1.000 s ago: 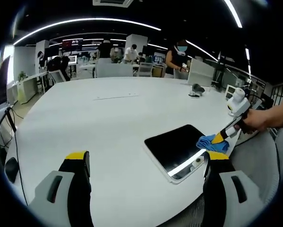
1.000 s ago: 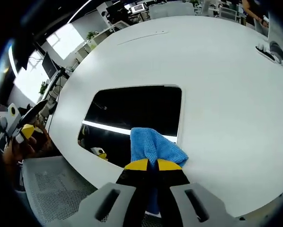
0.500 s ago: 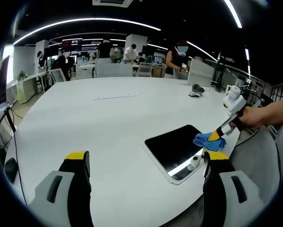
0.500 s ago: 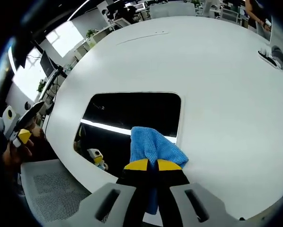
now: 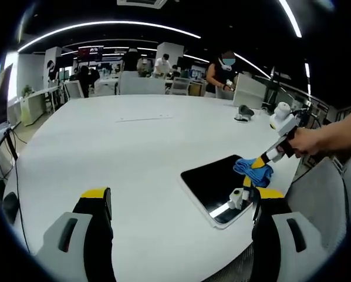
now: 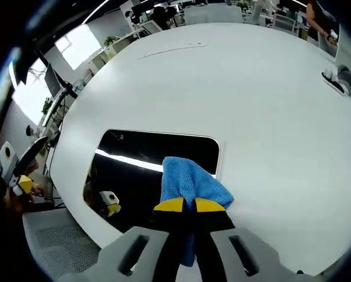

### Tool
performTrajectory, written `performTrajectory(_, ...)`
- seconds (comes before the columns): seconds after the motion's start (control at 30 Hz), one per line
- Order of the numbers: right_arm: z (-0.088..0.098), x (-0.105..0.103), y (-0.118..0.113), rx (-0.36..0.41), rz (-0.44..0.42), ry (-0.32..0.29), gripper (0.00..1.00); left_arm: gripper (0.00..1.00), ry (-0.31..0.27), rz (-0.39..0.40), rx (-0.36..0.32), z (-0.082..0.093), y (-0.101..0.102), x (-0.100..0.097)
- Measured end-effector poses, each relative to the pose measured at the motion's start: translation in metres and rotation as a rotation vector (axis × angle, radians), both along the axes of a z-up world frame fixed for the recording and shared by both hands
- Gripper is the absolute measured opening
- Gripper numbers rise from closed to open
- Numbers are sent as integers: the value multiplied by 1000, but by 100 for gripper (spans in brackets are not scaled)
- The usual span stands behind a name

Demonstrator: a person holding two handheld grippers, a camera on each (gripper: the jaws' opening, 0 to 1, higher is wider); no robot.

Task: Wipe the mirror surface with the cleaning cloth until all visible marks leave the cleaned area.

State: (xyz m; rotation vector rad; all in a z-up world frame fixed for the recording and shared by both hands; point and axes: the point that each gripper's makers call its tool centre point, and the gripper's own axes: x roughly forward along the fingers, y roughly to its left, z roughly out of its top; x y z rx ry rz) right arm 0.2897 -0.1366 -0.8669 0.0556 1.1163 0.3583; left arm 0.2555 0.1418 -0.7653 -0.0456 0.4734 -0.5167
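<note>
Your right gripper point(image 6: 183, 207) had its jaws clamped on the blue cleaning cloth point(image 6: 190, 182), which rested on the mirror point(image 6: 152, 164) near its edge by the bench point(image 6: 252, 117) rim. Your left gripper point(image 5: 181, 202) hung clear, jaws wide. Drifting outward risked wiping bench instead, leaving marks. No containers were present.

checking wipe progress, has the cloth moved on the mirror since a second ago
Yes. In the left gripper view the cloth, held in the right claw, has slid from the mirror's near right edge toward its far right corner, away from the table edge.
</note>
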Motion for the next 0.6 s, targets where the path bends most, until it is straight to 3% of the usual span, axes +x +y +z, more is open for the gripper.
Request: performTrajectory(0.6,-1,37,-2,-27,-11,-21,0,99,-7,1,-5,1,0,3)
